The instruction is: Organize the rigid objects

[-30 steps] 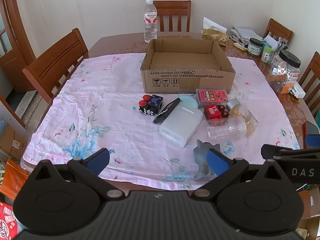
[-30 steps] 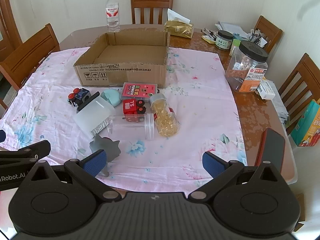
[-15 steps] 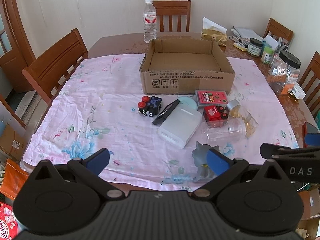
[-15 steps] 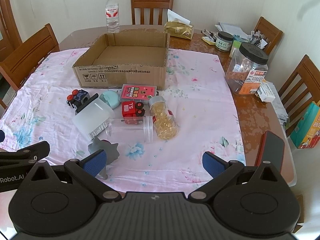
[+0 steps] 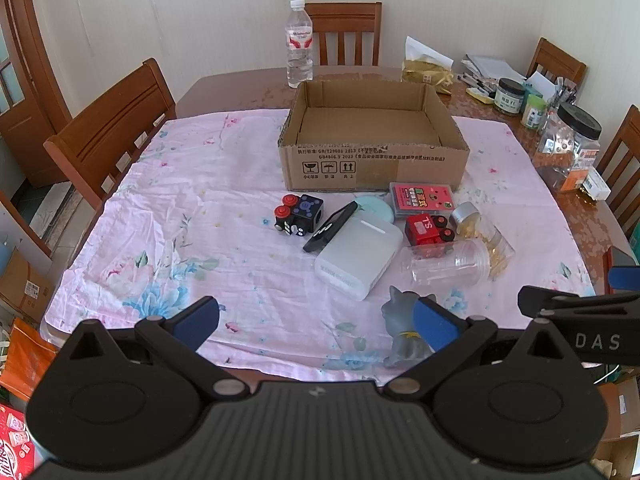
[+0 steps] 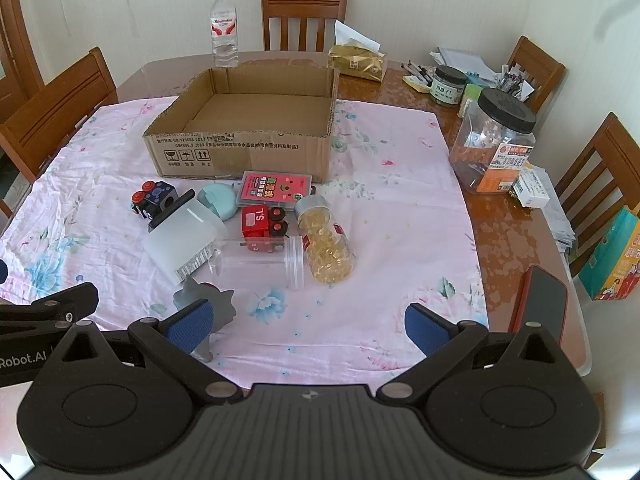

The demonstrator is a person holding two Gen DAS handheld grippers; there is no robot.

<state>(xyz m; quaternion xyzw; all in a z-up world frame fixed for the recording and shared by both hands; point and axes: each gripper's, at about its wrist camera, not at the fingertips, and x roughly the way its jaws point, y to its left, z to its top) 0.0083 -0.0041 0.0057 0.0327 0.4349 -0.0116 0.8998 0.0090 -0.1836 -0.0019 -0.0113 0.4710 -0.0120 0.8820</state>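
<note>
On pink floral cloth (image 5: 224,216): cardboard box (image 5: 374,136); both tongs (image 5: 316,320) (image 6: 308,326) wide, empty

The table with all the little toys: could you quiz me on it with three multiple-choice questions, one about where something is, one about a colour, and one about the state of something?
1. Where does the water bottle stand?
A. Behind the cardboard box, on the bare wood
B. Inside the box
C. Lying on the cloth beside the grey cat figure

2. What colour is the toy truck marked "SL"?
A. Green
B. Red
C. Yellow

3. What state is the cardboard box in?
A. Taped shut
B. Open and packed full
C. Open, with nothing visible inside

Answers:
1. A, since the bottle stands upright past the box's far wall, off the pink cloth.
2. B, since its body is red with black wheels.
3. C, since both views show only bare cardboard floor, while the toys lie on the cloth in front.
</note>
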